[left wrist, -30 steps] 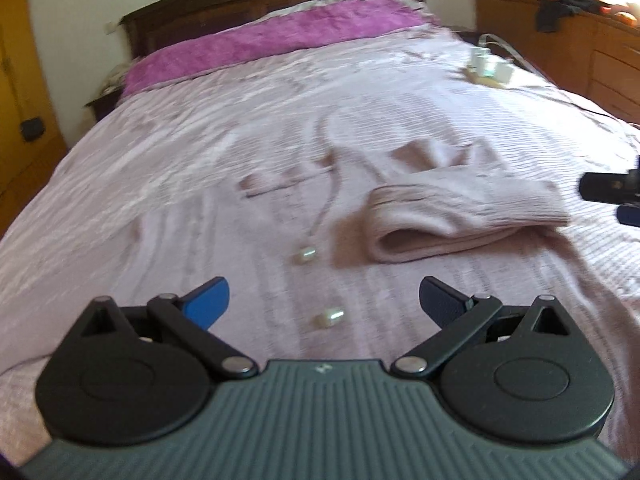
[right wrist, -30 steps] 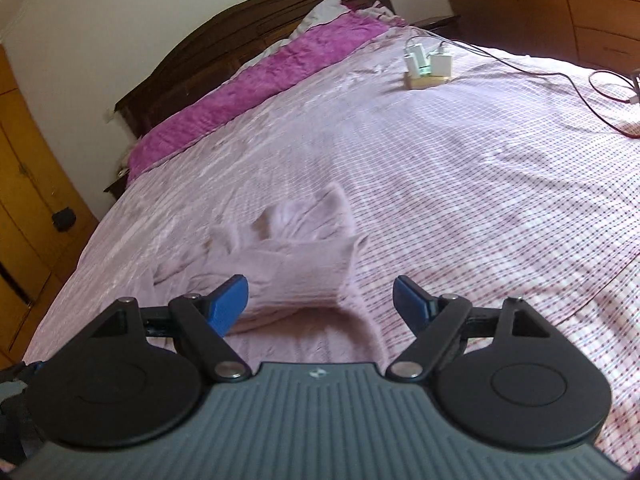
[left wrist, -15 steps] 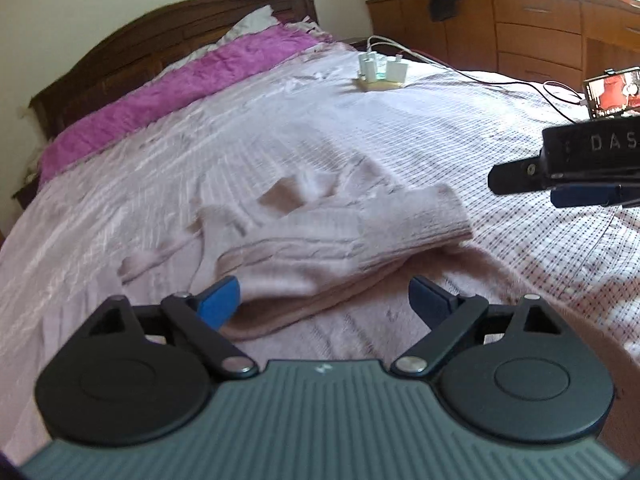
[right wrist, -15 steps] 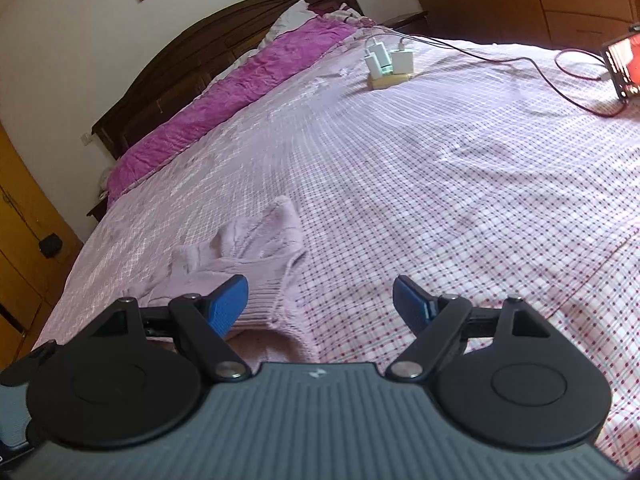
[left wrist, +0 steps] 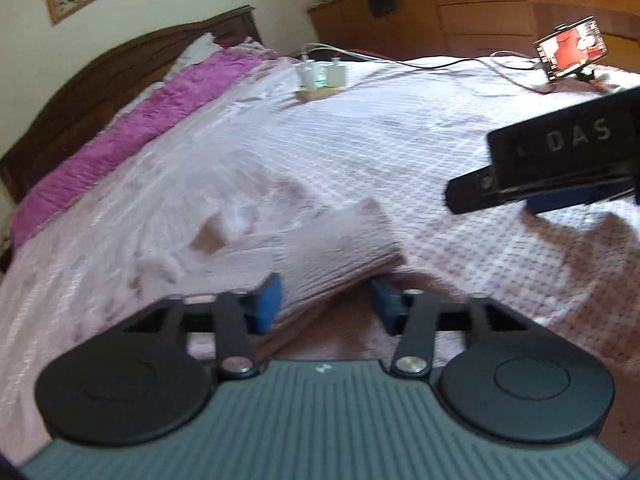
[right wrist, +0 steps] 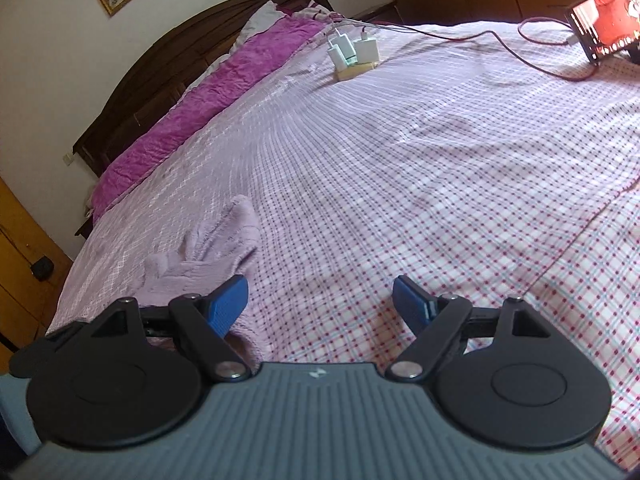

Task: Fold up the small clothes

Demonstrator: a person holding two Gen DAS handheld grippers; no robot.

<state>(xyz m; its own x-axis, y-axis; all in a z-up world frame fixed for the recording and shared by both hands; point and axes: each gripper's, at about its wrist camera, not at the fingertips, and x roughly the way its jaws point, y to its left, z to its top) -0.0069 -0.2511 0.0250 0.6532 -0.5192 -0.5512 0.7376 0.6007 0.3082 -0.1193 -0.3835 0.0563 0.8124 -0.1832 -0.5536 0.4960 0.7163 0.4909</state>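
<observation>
We are at the grasping step: the knitted lilac garment point(left wrist: 320, 248) lies half-folded on the bed point(left wrist: 400, 140), low and centre in the left wrist view, and its ribbed near edge sits between the blue pads of the left tool point(left wrist: 325, 304). That tool's jaws have just been closing and now stand narrow around the edge; the picture is blurred, so we cannot tell whether the pads already press on the cloth.

The right tool point(right wrist: 320, 304) stands wide with nothing between its pads. In its own view the garment lies at lower left, by the left pad point(right wrist: 228, 304), while checked bed cover fills the gap.

We judge the fold itself is not yet begun. Next we need the left tool to bite firmly on the ribbed edge, and the right tool to shift toward the garment's other corner and close there, so both corners lift together. Closing too deep risks pinching the bed cover too.
</observation>
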